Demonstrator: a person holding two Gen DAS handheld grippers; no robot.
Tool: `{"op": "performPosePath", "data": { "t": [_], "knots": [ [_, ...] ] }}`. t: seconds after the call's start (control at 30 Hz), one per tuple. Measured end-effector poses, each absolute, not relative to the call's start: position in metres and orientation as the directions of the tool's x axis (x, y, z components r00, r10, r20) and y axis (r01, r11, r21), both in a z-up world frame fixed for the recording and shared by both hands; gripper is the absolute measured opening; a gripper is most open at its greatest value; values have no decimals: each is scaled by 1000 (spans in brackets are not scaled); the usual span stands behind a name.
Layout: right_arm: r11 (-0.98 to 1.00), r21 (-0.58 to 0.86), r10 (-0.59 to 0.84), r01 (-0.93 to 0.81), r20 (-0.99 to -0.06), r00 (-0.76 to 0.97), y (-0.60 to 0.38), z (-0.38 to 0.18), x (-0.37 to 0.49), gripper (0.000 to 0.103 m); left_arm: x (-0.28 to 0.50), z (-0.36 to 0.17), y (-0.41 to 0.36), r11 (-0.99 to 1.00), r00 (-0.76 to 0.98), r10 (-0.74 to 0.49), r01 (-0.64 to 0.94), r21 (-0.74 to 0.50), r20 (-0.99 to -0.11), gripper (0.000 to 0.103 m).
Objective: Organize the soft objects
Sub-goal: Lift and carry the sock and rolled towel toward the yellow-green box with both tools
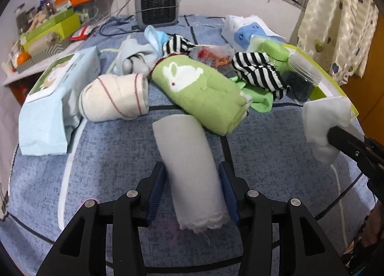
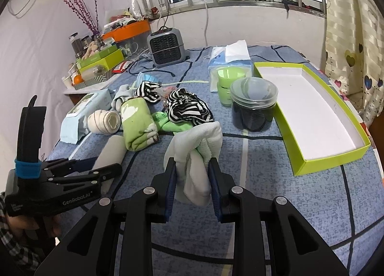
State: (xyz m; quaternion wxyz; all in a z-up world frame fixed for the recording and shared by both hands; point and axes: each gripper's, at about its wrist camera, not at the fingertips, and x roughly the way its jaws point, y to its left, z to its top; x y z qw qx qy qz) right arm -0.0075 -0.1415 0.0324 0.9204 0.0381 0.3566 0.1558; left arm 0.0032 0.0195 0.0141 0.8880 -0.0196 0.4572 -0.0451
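My left gripper [image 1: 193, 175] is shut on a rolled grey-white cloth [image 1: 189, 168] that rests on the blue bedspread. It also shows in the right wrist view [image 2: 112, 148]. My right gripper [image 2: 192, 172] is shut on a crumpled white fleece cloth [image 2: 196, 146] and holds it above the bed; that cloth shows at the right in the left wrist view [image 1: 324, 122]. Behind lie a green rabbit towel roll [image 1: 199, 88], a cream striped roll [image 1: 115, 98], striped black-and-white socks [image 1: 259, 69] and a green cloth [image 2: 172, 124]. An open lime-green box [image 2: 312, 107] with a white inside sits at the right.
A light blue wipes pack [image 1: 52, 103] lies at the left. A tissue pack [image 2: 228, 59], green cups [image 2: 230, 76] and a clear dark jar [image 2: 254, 105] stand beside the box. A grey heater [image 2: 165, 45] with cables is at the back. A cluttered shelf [image 2: 100, 62] is at the left.
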Motion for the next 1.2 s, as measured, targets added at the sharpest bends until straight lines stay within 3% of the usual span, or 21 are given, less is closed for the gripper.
{"op": "performPosePath", "data": {
  "t": [0.07,0.2,0.77,1.2],
  "knots": [
    [948,184,315,-259,-644,697,-142,32,-7,27,4,15,21,995,582,-98,59,-79,-808,31],
    [947,184,318,-262,-640,699,-143,34,-5,27,2,21,18,994,589,-107,74,-78,-801,25],
    [955,198,297,-221,-585,755,-166,61,4,27,12,86,-13,970,669,-234,208,-125,-706,24],
    [980,189,165,-67,-572,803,-222,74,27,27,64,104,-69,916,635,-381,355,-185,-672,25]
  ]
}}
